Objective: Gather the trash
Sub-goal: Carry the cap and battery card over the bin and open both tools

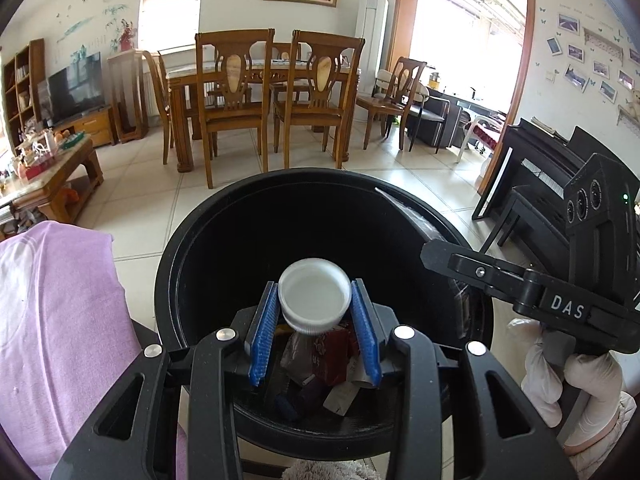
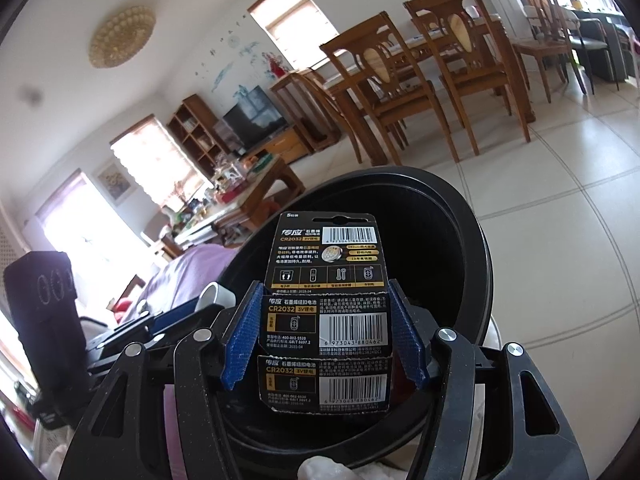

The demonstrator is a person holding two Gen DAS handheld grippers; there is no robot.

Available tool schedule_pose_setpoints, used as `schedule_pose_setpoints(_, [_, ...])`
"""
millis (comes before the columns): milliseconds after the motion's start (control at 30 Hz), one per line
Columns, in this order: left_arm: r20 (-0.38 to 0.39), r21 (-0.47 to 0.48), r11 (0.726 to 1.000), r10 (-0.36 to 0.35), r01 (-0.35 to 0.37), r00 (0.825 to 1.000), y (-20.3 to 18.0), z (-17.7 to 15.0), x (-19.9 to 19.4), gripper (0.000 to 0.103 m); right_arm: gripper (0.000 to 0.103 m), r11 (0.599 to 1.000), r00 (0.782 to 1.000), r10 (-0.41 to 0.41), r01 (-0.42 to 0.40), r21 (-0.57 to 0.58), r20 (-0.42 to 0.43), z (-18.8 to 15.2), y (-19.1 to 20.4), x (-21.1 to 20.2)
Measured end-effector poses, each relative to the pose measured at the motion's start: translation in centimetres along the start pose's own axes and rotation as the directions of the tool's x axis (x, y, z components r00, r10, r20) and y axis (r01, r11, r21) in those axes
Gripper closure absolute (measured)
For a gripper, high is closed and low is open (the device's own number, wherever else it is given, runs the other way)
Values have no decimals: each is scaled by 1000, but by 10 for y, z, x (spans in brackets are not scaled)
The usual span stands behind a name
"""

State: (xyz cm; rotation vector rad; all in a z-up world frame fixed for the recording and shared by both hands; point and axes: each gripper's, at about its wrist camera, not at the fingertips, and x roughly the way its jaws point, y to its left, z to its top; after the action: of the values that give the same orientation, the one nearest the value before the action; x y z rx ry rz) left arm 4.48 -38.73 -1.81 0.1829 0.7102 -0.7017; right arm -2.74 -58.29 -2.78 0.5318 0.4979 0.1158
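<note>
My left gripper (image 1: 315,304) is shut on a white plastic bottle cap (image 1: 314,294) and holds it over the open mouth of a round black trash bin (image 1: 188,248). Several wrappers and scraps (image 1: 320,368) lie at the bin's bottom. My right gripper (image 2: 326,328) is shut on a black battery card package (image 2: 324,312) printed CR2032, held upright over the same bin (image 2: 476,248). The right gripper's body (image 1: 560,304) shows at the right of the left wrist view, beside the bin. The cap (image 2: 214,296) shows at the left in the right wrist view.
A purple cloth (image 1: 60,320) lies to the left of the bin. A wooden dining table with chairs (image 1: 272,92) stands across the tiled floor. A cluttered coffee table (image 1: 48,172) is at far left, a black piano (image 1: 552,176) at right.
</note>
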Motion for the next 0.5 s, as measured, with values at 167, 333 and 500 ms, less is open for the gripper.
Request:
schedule_pose_setpoints(167, [24,18,1000,12,-13,1000,-5,-1,-11,46,36,1000,1000,-3,3,9,1,4,3,1])
schedule_pose_setpoints(333, [64,23,999,44,-45,997,-3,-2,-28,28,32,1000,1000,-4,4,-12,4,3,16,3])
schedule_pose_setpoints(500, [100,-2,997,71,-72,992,11,-4,-53,11,27,999,1000,-2,3,-41,7,1,38,7])
